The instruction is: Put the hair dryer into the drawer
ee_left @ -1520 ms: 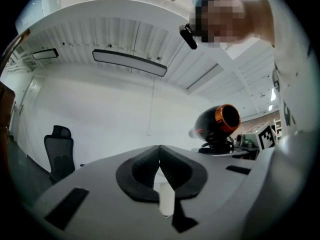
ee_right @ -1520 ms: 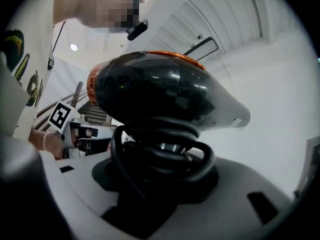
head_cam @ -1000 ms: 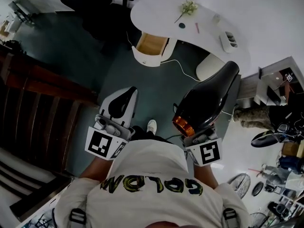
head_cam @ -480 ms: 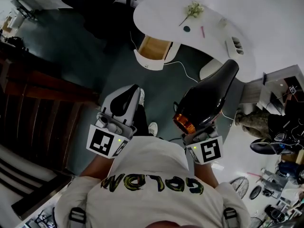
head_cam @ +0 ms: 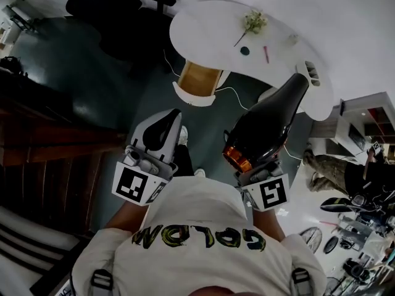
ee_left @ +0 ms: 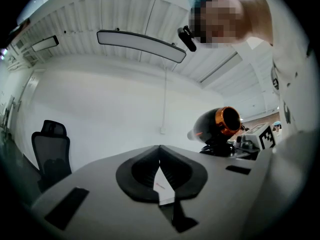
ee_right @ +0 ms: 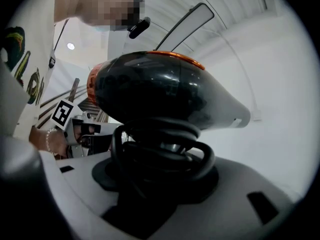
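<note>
**Q:** Black hair dryer [head_cam: 266,128]: position?
**A:** Clamped at its cord-wrapped handle in the right hand-held gripper [ee_right: 165,159], carried above the floor, well apart from the open drawer [head_cam: 199,79] under the white table [head_cam: 203,17].
**Q:** Left hand-held gripper [ee_left: 160,171]?
**A:** Jaws together, nothing between them.

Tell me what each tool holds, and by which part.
The right tool holds the hair dryer by its cord-wrapped handle; the left tool is shut and empty.

Hair dryer [head_cam: 268,125] now closer to the white desk [head_cam: 210,23] and its open drawer [head_cam: 199,79].
</note>
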Motion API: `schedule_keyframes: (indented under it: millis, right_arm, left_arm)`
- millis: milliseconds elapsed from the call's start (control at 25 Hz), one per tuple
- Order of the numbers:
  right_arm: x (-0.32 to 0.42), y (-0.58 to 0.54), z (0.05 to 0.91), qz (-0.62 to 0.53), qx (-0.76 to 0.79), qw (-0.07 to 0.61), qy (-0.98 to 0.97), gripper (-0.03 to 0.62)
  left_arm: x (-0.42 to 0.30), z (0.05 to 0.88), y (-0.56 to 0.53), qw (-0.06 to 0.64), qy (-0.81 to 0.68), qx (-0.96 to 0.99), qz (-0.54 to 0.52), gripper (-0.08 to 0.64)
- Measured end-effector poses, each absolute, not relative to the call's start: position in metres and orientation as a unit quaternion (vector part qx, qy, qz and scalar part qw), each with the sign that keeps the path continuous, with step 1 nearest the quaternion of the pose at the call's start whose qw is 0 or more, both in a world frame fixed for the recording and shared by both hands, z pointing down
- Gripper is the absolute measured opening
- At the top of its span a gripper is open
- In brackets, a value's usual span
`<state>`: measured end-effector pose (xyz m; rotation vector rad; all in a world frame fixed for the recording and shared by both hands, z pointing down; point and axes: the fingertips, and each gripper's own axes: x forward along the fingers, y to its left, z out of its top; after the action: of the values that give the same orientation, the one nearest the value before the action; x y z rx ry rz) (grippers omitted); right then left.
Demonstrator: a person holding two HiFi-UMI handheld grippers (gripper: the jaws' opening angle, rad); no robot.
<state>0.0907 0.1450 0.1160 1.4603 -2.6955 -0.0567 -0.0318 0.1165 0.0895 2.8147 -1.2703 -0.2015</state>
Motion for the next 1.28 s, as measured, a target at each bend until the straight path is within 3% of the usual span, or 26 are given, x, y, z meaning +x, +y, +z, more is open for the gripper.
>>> schedule_keyframes:
  millis: [480, 1000, 1080, 1280]
  right_arm:
    - [0.037, -0.008, 0.112, -0.026, 0.491, 0.048, -0.869, 0.252]
    - [0.020, -0.074, 0.129, -0.017, 0.487, 0.067, -0.871, 0.250]
    - [0.021, -0.080, 0.136, -0.018, 0.477, 0.076, -0.876, 0.250]
    - [0.022, -0.088, 0.169, -0.008, 0.447, 0.116, -0.887, 0.250]
  left_arm:
    - [-0.078, 0.088, -0.040, 0.028, -0.374, 0.925, -0.065, 0.012]
    - [-0.078, 0.096, -0.113, 0.044, -0.337, 0.938, -0.066, 0.014]
    - [-0.071, 0.102, -0.120, 0.065, -0.322, 0.942, -0.068, 0.069]
    - [-0.056, 0.130, -0.134, 0.111, -0.293, 0.948, -0.049, 0.094]
